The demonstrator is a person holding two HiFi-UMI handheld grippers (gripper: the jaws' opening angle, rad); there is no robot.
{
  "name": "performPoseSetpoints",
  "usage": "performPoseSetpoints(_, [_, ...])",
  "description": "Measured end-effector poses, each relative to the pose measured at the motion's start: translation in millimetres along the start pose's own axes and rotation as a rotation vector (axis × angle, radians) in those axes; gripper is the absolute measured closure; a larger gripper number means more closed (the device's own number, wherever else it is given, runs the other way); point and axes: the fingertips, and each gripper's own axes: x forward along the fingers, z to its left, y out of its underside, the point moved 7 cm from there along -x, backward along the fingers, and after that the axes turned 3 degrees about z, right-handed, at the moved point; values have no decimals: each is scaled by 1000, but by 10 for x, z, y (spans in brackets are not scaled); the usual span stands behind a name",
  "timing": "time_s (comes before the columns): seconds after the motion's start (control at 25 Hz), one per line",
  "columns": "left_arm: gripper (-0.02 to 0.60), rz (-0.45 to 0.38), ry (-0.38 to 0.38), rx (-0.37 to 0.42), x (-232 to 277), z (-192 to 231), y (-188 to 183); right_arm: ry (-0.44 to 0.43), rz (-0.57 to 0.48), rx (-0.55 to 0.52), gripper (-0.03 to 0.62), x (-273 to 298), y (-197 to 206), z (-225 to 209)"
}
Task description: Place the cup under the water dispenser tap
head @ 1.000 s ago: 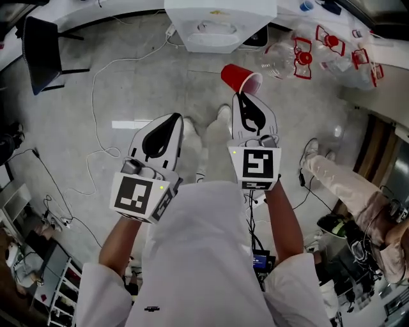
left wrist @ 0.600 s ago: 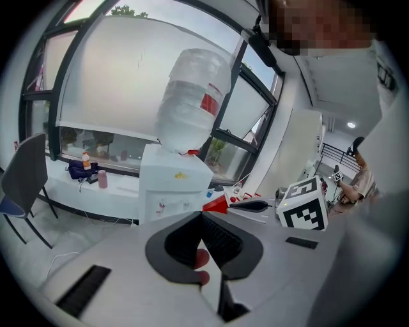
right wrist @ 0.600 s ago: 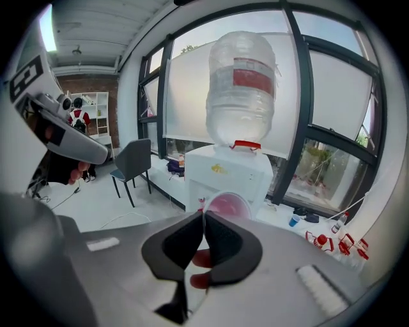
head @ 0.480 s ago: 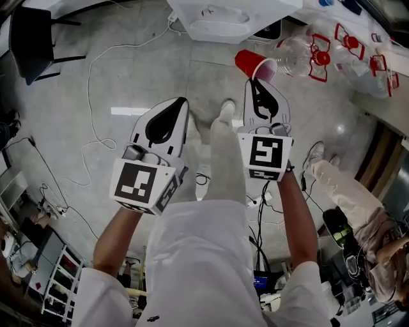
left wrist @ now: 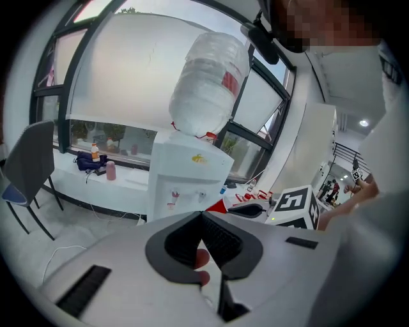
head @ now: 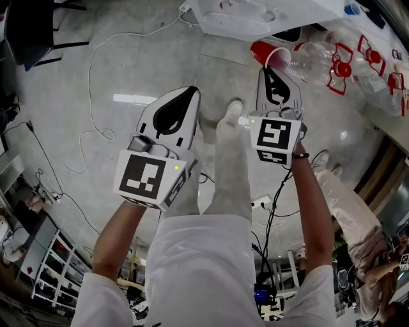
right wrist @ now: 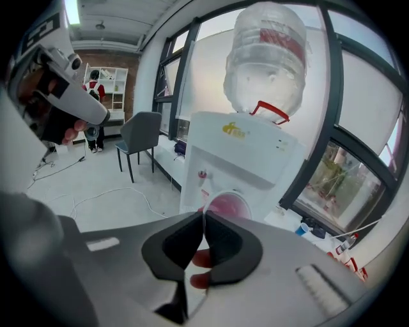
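In the head view a red plastic cup lies on its side in the air, its rim pinched by my right gripper, just short of the white water dispenser. The right gripper view has the cup mouth-on, pink inside, in front of the dispenser and just right of its red tap. Off to the left and lower, my left gripper is shut with nothing in it. In the left gripper view the dispenser stands ahead, with the cup at its right.
Clear bottles with red handles lie right of the dispenser. A dark chair stands at the far left, and white cables run over the grey floor. A seated person's legs are at the right.
Both grippers have moved forward toward the dispenser. The cup, still held by the right gripper, now sits closer to the dispenser's front.
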Motion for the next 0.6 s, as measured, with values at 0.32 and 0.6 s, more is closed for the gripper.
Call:
performPoseSetpoints(0.32, [574,25,-6,-5,273,155,194,-5,49,-58,571,441,160,-43])
performPoseSetpoints(0.6, [575,38,-13,-40,483,291,312,4,95,-144,572,847,308,-196])
